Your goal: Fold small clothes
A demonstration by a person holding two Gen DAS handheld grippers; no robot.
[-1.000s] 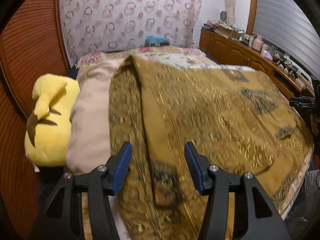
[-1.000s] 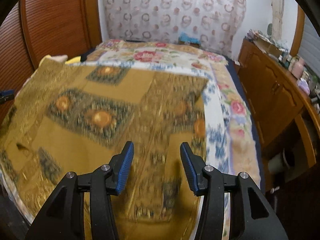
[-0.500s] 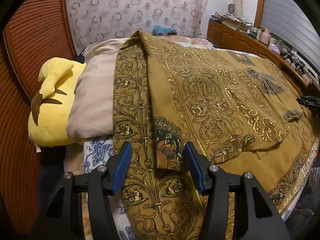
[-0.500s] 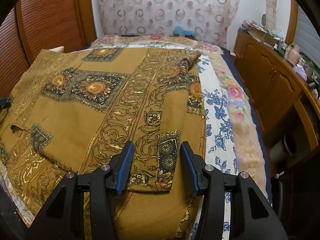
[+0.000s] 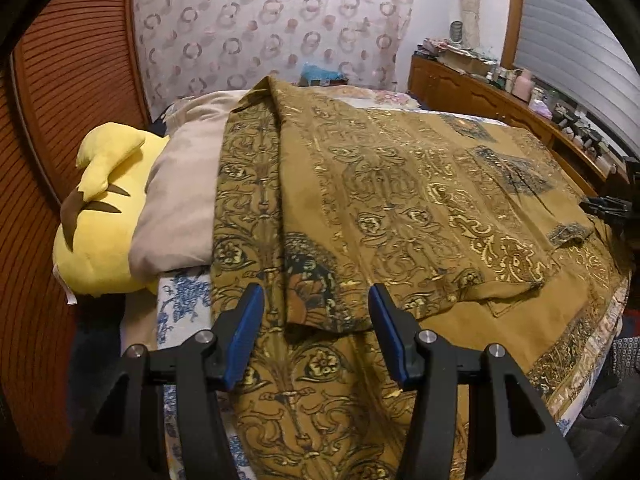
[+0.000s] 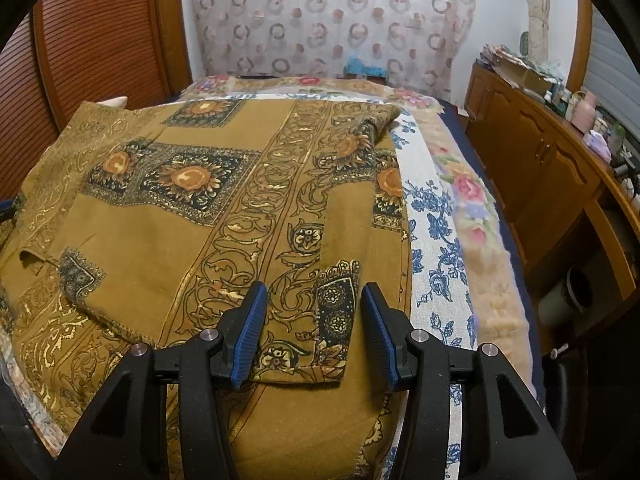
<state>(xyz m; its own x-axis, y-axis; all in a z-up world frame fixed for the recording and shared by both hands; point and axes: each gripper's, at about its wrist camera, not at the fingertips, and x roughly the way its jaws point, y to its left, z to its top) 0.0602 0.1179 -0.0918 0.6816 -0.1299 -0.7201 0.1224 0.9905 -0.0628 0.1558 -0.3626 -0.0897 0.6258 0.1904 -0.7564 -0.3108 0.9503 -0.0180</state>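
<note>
A: Where's the cloth right now?

B: The mustard patterned garment lies spread over the bed, covering most of its width. A top layer is folded over, and its hem stops short of the bed's near edge, so a strip of the lower layer shows beneath it.

A: And the tools?

B: The left tool hangs over the folded layer's corner toward the bed's left edge. Its jaws have just been closing a little, yet they stand partly apart. The dark corner patch sits between the blue pads, and I see no pad pressing on it. The right tool stands half open above the corner toward the bed's right edge, with the dark bordered strip between its jaws, also unpinched.

A: Why one on each corner?

B: My guess is that the piece is wide, so taking both near corners at once would let the hem lift evenly for the next fold. Each tool tilts down toward the bed, which suits nipping a thin edge.

A: Anything in the way?

B: On the left edge a beige pillow and a yellow plush toy lie just beside the garment, and the cloth drapes partly over the pillow. That hump may explain the ridge running up the left side. The floral blue sheet shows bare along the right edge.
</note>
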